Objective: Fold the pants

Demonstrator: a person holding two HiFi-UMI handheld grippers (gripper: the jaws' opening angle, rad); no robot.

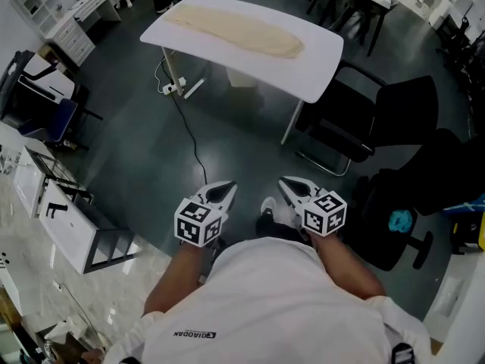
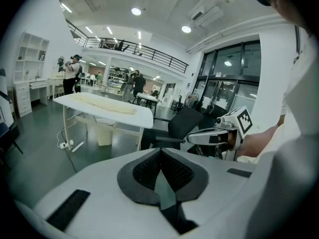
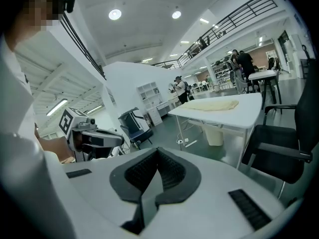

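Cream pants lie stretched along a white table well ahead of me; they also show as a pale strip in the left gripper view and as cream cloth in the right gripper view. My left gripper and right gripper are held close to my body above the dark floor, far short of the table. Both have their jaws closed together with nothing between them. From the left gripper view I see the right gripper, and from the right gripper view the left gripper.
A black chair stands at the table's right end, with a second black office chair nearer me. A cable and power strip lie on the floor under the table. White shelves and cabinets line the left. People stand far behind the table.
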